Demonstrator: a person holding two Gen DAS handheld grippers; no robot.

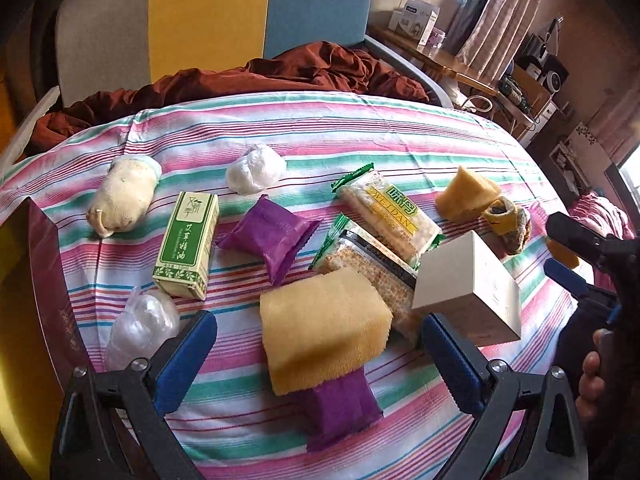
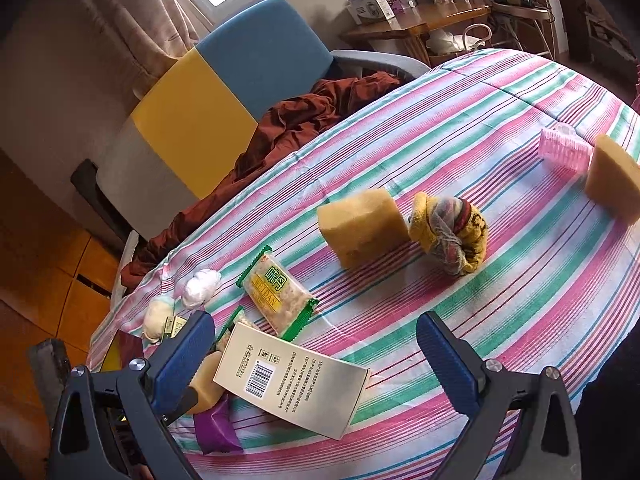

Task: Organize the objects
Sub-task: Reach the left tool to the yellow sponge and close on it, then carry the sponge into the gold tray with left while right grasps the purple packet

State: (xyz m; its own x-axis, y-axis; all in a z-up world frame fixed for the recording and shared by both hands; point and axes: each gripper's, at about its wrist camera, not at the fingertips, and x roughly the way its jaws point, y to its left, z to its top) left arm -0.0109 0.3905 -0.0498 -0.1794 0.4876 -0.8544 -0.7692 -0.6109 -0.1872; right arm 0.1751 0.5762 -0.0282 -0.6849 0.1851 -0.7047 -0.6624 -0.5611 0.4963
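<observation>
Left gripper [image 1: 320,354]: jaws spread wide, holding nothing, a yellow sponge [image 1: 324,326] between them lying on a purple packet [image 1: 344,408]. Right gripper [image 2: 316,360]: jaws spread wide too, empty, a white box [image 2: 292,380] lying between them, nearer the left finger, tilted on the pile.

All on a striped bedspread [image 1: 400,120]. Left view, outward from the sponge: clear bag [image 1: 140,328] near left, green box [image 1: 186,246] behind it, second purple packet [image 1: 272,236] in the middle, two green-edged cracker packs [image 1: 388,208] overlapping on the right, one under the white box. Far row: cream roll [image 1: 124,198], white wad [image 1: 256,168], second sponge [image 1: 466,194], and a sock ball [image 1: 506,220] touching that sponge. Dark red box [image 1: 28,280] at the left edge.

Right view: third sponge [image 2: 614,178] and pink item [image 2: 564,152] far right, well apart from the rest.
</observation>
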